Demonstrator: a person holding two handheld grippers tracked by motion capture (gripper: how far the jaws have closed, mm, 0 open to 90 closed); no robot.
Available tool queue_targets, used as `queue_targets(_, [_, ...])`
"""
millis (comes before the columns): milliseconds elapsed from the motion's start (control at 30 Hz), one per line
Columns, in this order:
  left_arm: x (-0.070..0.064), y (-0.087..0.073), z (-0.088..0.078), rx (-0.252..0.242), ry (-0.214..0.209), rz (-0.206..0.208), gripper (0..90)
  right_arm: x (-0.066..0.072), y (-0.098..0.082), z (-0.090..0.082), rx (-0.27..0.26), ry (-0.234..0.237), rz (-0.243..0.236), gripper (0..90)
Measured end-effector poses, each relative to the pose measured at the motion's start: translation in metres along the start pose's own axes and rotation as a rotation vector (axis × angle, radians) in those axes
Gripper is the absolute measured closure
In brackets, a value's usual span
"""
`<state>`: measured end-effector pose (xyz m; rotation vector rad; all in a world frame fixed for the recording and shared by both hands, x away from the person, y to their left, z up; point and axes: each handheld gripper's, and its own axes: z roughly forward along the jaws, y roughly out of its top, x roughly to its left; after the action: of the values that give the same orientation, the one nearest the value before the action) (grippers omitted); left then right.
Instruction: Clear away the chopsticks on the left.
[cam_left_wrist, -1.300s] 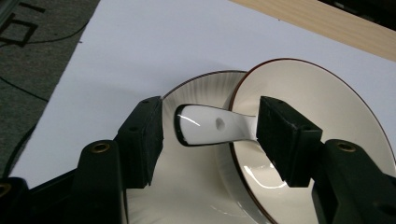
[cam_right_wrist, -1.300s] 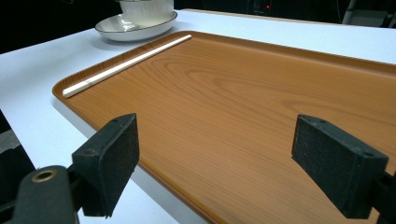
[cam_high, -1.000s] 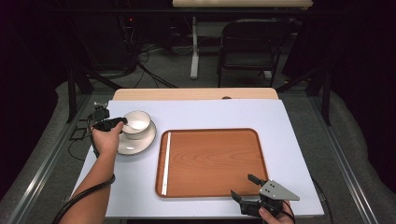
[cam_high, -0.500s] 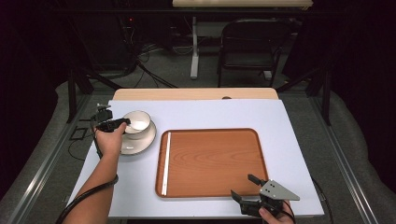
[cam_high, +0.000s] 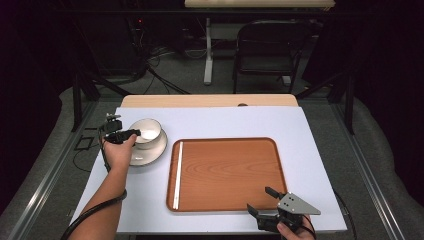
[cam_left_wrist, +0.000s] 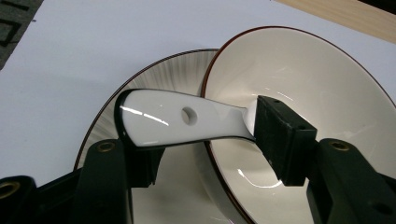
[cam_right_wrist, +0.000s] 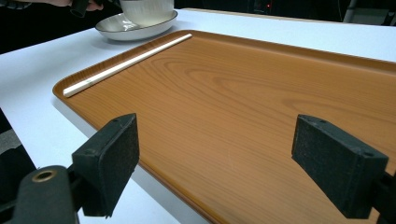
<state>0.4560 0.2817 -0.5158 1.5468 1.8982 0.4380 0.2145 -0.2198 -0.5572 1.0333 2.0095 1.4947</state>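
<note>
**Spoon spans the left jaws, end to end, over the bowl**

Nearest the person, the right gripper (cam_high: 259, 200) rests at the front edge of the tabletop (cam_high: 310, 130). Its jaws are spread wide with nothing between them and point across the wooden tray (cam_high: 230, 170). A thin white stick (cam_high: 178, 175) lies along the tray's left side, with its length running from near to far.

Beyond the tray's left corner stands a ribbed saucer (cam_high: 150, 155) with a cream bowl (cam_high: 147, 131) on it. The left gripper (cam_high: 131, 134) is at the bowl's left rim.

In the left gripper view a white ceramic spoon (cam_left_wrist: 173, 116) lies crosswise between the jaws. Its long axis runs from one pad to the other. The handle end sits at the left pad over the saucer, and the neck meets the right pad inside the bowl. The jaws have just been closing with the spoon between them. Both pads look to be touching it, but I cannot tell whether they truly clamp it.

The left hand is the one at the spoon, and the right is well apart from it, across the tray. My judgement is that the coming lift depends on this lengthwise hold, which could slip on glazed ends.

No brand, label or writing can be read. A chair (cam_high: 267, 45) stands in the dark beyond.
</note>
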Motion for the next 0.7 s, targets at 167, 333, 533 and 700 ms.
queue_targets(167, [0.0003, 0.0019, 0.0004, -0.006, 0.004, 0.007, 47.3, -0.0001, 0.0, -0.0003, 0.0, 0.0, 0.001, 14.4])
queue_targets(333, [0.0, 0.0038, -0.0017, -0.022, 0.012, 0.021, 54.3, -0.0002, -0.0001, -0.0003, 0.001, 0.002, 0.001, 14.4])
queue_targets(533, [-0.0007, 0.0055, -0.004, -0.028, 0.02, 0.034, 59.6, 0.0001, -0.0002, -0.0001, 0.003, 0.005, 0.0, 14.4])
queue_targets(700, [0.0021, 0.0092, -0.0089, -0.042, 0.024, 0.041, 63.6, -0.0002, -0.0004, 0.0002, 0.003, 0.006, 0.003, 14.4])
